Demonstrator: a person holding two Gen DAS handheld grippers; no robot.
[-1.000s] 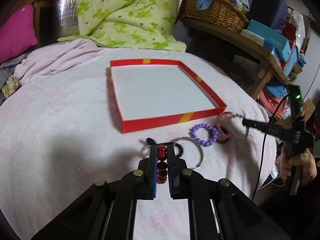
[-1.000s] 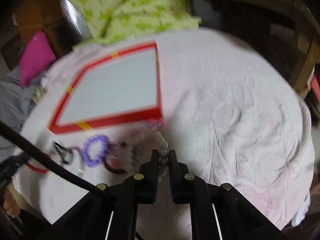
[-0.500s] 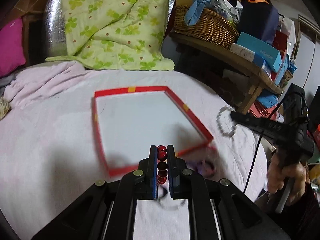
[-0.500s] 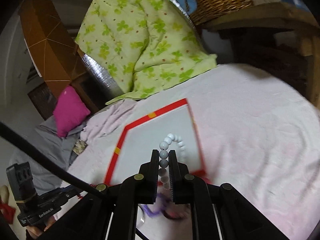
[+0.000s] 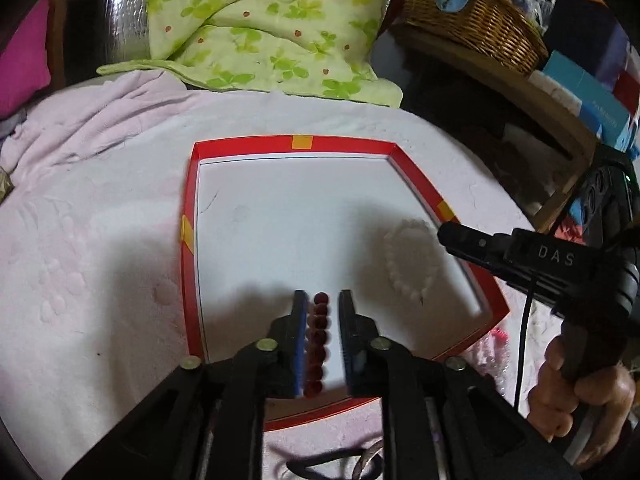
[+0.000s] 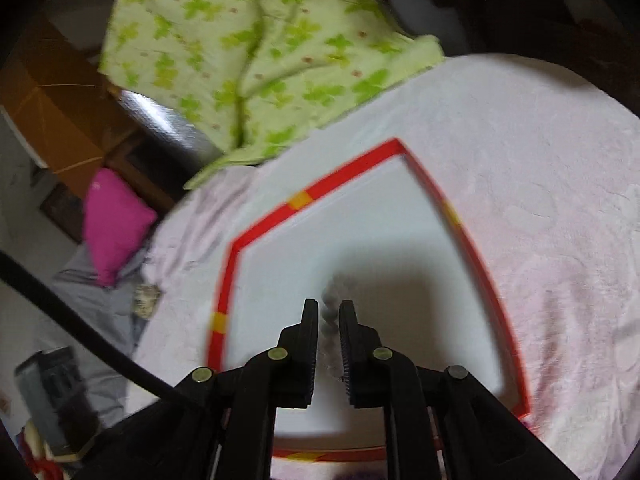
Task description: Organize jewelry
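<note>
A red-rimmed tray (image 5: 304,142) with a white floor lies on the pink cloth. My left gripper (image 5: 323,296) hovers over its near edge with its jaws opening. A dark red bead bracelet (image 5: 318,336) hangs between them against the left pad, with a gap to the right pad. My right gripper (image 6: 329,306) is over the tray's right side and its jaws are opening too. A blurred white bead bracelet (image 6: 331,312) is slipping between its fingers. In the left wrist view that white bracelet (image 5: 408,260) shows as a ring just off the right gripper's tip (image 5: 446,236).
More jewelry lies on the cloth by the tray's near right corner (image 5: 494,344), and a black cord with a ring (image 5: 360,464) lies below my left gripper. A green quilt (image 5: 260,28), a wicker basket (image 5: 472,20) and a magenta pillow (image 6: 114,224) lie beyond. A hand (image 5: 580,396) grips the right tool.
Both grippers lifted their bracelets off the cloth and carried them over the tray. Their jaws, shut on the beads before, now stand parted.
</note>
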